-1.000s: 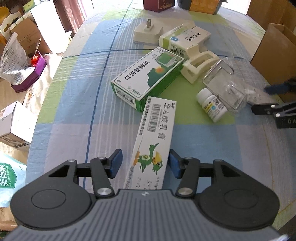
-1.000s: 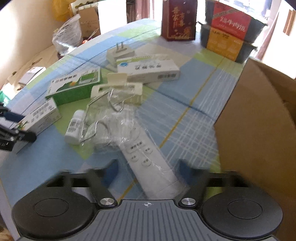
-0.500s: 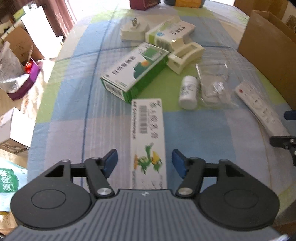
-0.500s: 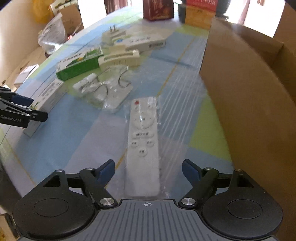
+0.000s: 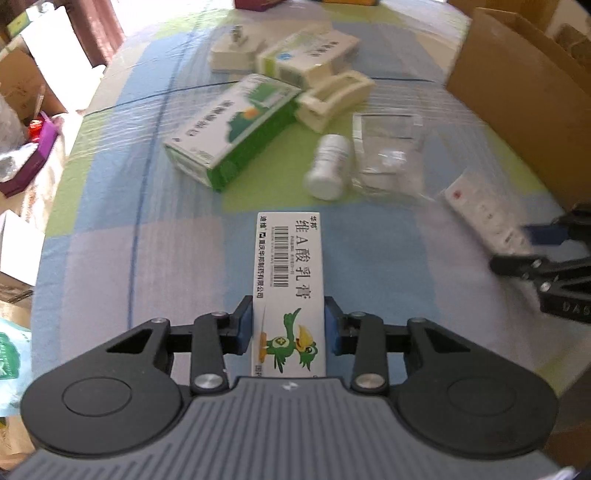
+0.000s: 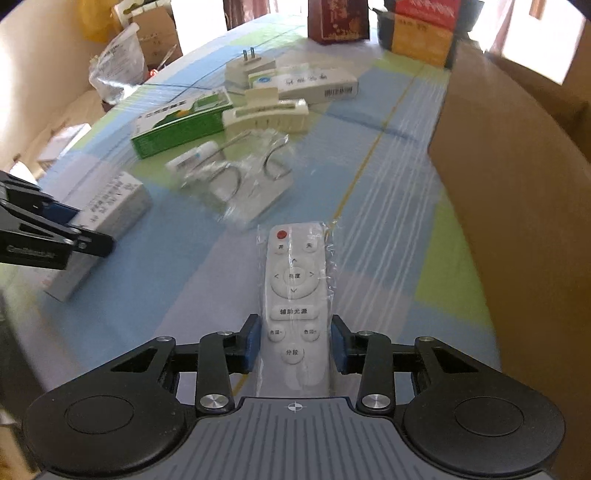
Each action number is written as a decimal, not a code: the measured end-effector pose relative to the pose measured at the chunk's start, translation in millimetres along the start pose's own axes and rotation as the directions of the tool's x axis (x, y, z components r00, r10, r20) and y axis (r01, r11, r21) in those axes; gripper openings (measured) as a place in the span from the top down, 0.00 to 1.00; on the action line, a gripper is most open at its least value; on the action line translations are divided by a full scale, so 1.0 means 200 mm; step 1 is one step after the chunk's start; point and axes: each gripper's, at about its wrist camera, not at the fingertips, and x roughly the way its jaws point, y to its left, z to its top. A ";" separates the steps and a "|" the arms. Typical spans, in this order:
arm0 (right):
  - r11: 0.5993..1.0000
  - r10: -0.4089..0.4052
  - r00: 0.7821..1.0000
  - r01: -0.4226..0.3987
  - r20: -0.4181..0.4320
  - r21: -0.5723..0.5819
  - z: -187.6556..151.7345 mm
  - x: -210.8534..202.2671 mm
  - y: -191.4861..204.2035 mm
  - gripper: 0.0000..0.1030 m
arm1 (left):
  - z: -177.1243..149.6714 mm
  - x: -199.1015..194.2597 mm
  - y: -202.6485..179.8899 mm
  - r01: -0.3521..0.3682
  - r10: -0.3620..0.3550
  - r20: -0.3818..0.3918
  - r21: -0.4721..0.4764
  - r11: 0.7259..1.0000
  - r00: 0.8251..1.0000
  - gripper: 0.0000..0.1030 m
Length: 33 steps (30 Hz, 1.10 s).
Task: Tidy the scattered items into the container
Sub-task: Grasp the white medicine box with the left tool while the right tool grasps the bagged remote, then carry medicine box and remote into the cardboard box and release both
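Note:
My left gripper (image 5: 289,325) is shut on a long white ointment box (image 5: 289,273) with a green bird print, its blue pads pressed to both sides. In the right wrist view, my right gripper (image 6: 294,341) is shut on a white remote (image 6: 294,291) wrapped in clear plastic. The cardboard box (image 6: 517,177) that serves as container stands just right of the remote, and its wall (image 5: 517,92) shows at the right in the left wrist view. Each gripper appears in the other's view: the right gripper (image 5: 535,247) and the left gripper (image 6: 55,225).
Scattered on the checked tablecloth (image 5: 129,258) are a green medicine box (image 5: 232,129), a white pill bottle (image 5: 328,166), a clear packet of hooks (image 5: 388,155), a cream holder (image 5: 332,99), another white box (image 5: 306,59) and a plug adapter (image 5: 232,55). Red and orange boxes (image 6: 424,26) stand at the far end.
Both grippers closed: the left onto the ointment box, the right onto the remote. Both had stood open around those items half a second earlier.

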 end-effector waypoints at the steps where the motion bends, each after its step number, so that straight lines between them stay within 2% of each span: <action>1: 1.000 0.012 1.000 -0.012 0.008 0.020 -0.02 -0.04 0.00 0.60 | 0.00 -0.03 -0.03 0.014 -0.014 0.007 0.010 1.000 1.000 0.68; 6: 0.991 0.061 0.995 -0.070 0.078 0.115 -0.08 -0.28 -0.07 0.60 | 0.02 -0.17 -0.17 0.073 -0.076 0.050 0.064 0.995 0.996 0.68; 11: 0.976 0.073 0.983 -0.105 0.167 0.193 -0.12 -0.52 -0.18 0.60 | 0.10 -0.31 -0.35 0.153 -0.168 0.098 0.139 0.978 0.981 0.68; 20: 0.934 -0.028 0.953 -0.082 0.301 0.348 -0.19 -0.93 -0.47 0.60 | 0.35 -0.44 -0.76 0.268 -0.322 0.152 0.296 0.917 0.935 0.68; 27: 0.886 -0.135 0.943 -0.022 0.304 0.462 -0.14 -1.09 -0.77 0.60 | 0.68 -0.49 -1.07 0.310 -0.403 0.183 0.390 0.867 0.897 0.68; 31: 0.872 -0.150 0.948 -0.007 0.279 0.490 -0.08 -1.10 -0.91 0.60 | 0.87 -0.46 -1.22 0.304 -0.415 0.188 0.433 0.849 0.890 0.68; 33: 0.863 -0.148 0.954 -0.005 0.261 0.505 -0.05 -1.08 -0.97 0.60 | 0.95 -0.41 -1.28 0.286 -0.400 0.181 0.450 0.846 0.898 0.68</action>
